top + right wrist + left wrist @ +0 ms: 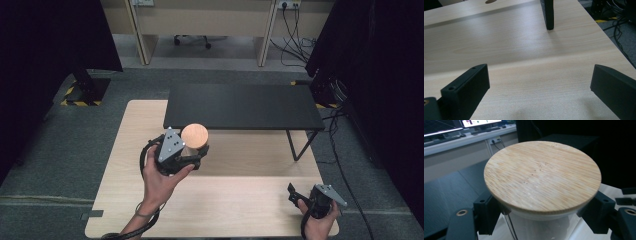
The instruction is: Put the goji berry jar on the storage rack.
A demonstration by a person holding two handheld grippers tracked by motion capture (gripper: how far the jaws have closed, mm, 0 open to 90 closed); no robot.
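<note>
While our left gripper [192, 152] holds the jar [194, 142] off the desk [240, 200], what the coming move turns on is how the jar stands against the black shelf [240, 106]. In the high view the jar is just in front of the shelf's near left corner, upright, with its long axis running straight up and down between the jaws. The shelf top lies beyond it and to the right, so we judge that the jar must travel forward and somewhat right to land there, and stay upright on the way.

Our left jaws are clamped on the jar's body just under the lid [542, 176], one on each side, as the left gripper view shows. Our right gripper [300, 197] rests low at the near right corner of the desk, well apart from the jar. Its jaws stand wide with nothing but bare wood between them. The left hand [160, 182] is plainly the nearer one and has the work.

As for looks, the jar is a clear, round container with see-through walls, capped by a flat, round lid of pale striped wood that overhangs the body slightly. We cannot tell whether anything is inside.
</note>
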